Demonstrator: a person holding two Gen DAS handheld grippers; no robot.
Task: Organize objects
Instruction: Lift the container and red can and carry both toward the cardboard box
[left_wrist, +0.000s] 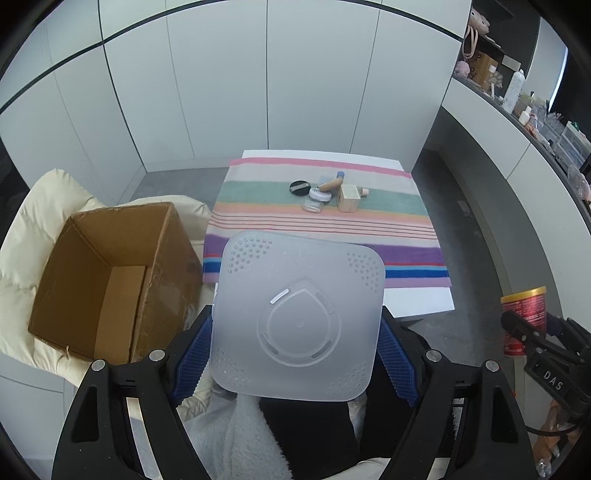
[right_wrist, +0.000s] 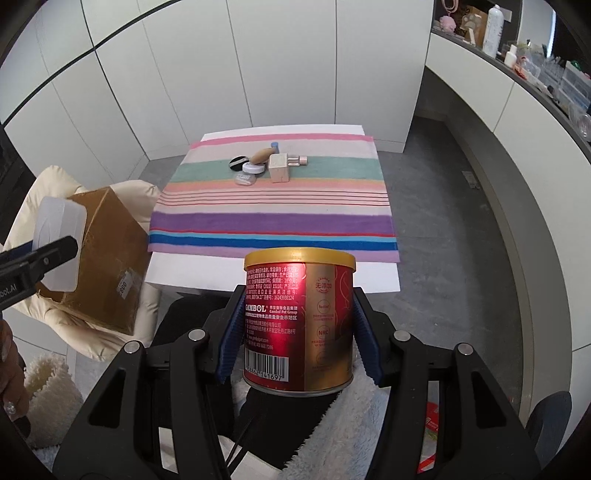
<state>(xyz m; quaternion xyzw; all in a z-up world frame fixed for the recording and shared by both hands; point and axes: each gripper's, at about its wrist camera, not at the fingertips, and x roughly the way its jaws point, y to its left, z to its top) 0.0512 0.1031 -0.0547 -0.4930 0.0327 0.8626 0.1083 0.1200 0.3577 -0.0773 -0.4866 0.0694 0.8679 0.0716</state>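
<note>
Farthest left, an open cardboard box (left_wrist: 110, 280) sits on a cream padded cushion (left_wrist: 44, 206), its mouth facing up and its long axis running away from the viewer. It appears empty, though the near inside corner is hidden.

The left gripper (left_wrist: 295, 354) is just right of the box and nearer to it than the other hand. Its blue-padded jaws are spread wide and pressed against the two side edges of a translucent, square plastic lid (left_wrist: 299, 314) with perforated corners and a round moulded centre. The lid is held flat-face toward the camera, raised above the person's lap.

Ahead, in the middle, a low white table (right_wrist: 384, 284) carries a striped cloth (right_wrist: 273, 206). Near its far end lies a tight cluster of cosmetics: a black compact (right_wrist: 238, 161), a small white-lidded jar (right_wrist: 253, 168), a beige tube (right_wrist: 262, 155) and a cream cube-shaped box (right_wrist: 279, 168), touching or nearly touching.

To the right, the right gripper (right_wrist: 299, 332) has its jaws closed against the sides of an upright red and gold pet-food can (right_wrist: 299, 325), held short of the table's near edge.

Judging by the layout, the box is probably the destination, lying left of both tools, so the lid would go first.

White cabinet panels line the room; a cluttered shelf (right_wrist: 535, 62) curves along the right.
</note>
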